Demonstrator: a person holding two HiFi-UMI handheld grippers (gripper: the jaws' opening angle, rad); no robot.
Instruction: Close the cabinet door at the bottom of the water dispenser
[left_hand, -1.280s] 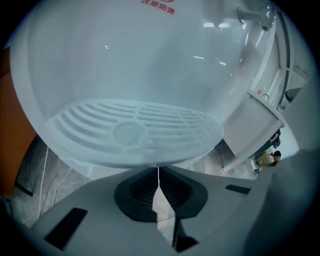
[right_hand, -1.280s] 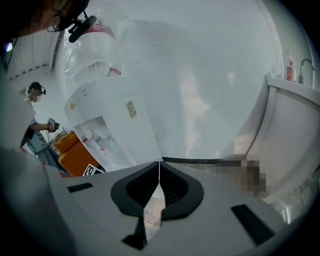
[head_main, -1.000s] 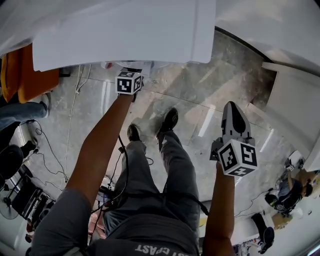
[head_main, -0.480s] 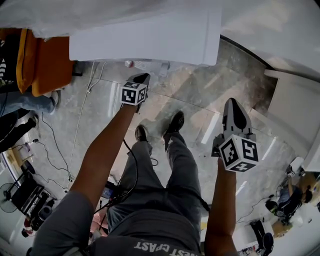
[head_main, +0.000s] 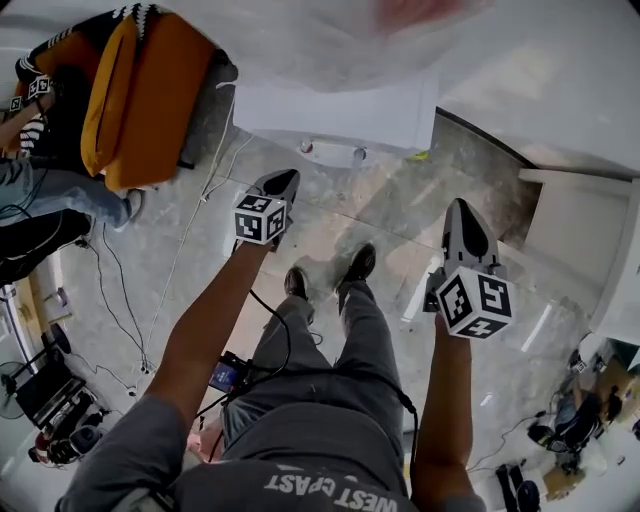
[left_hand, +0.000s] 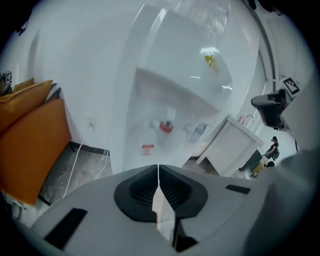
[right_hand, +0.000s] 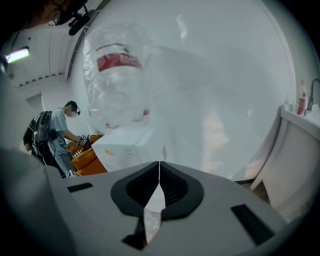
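The white water dispenser (head_main: 340, 110) stands at the top of the head view, with a clear bottle (right_hand: 117, 75) on it. In the left gripper view its front (left_hand: 170, 107) shows a red and a blue tap above a lower panel with a small red label (left_hand: 147, 149). I cannot tell from here whether the bottom door is flush. My left gripper (head_main: 283, 180) hangs above the floor a short way in front of the dispenser, its jaws shut (left_hand: 158, 167) and empty. To the right my right gripper (head_main: 462, 210) is held apart from the dispenser, also shut (right_hand: 159, 164) on nothing.
An orange armchair (head_main: 140, 90) stands left of the dispenser, with a seated person (head_main: 40, 190) beside it. Cables (head_main: 190, 250) run over the stone floor. A white sink cabinet (head_main: 575, 230) is at the right. My own feet (head_main: 350, 270) are below the dispenser.
The dispenser now looks smaller and farther off in the head view. The left gripper has drawn back from its foot and stands clear of it. The right gripper has hardly moved.
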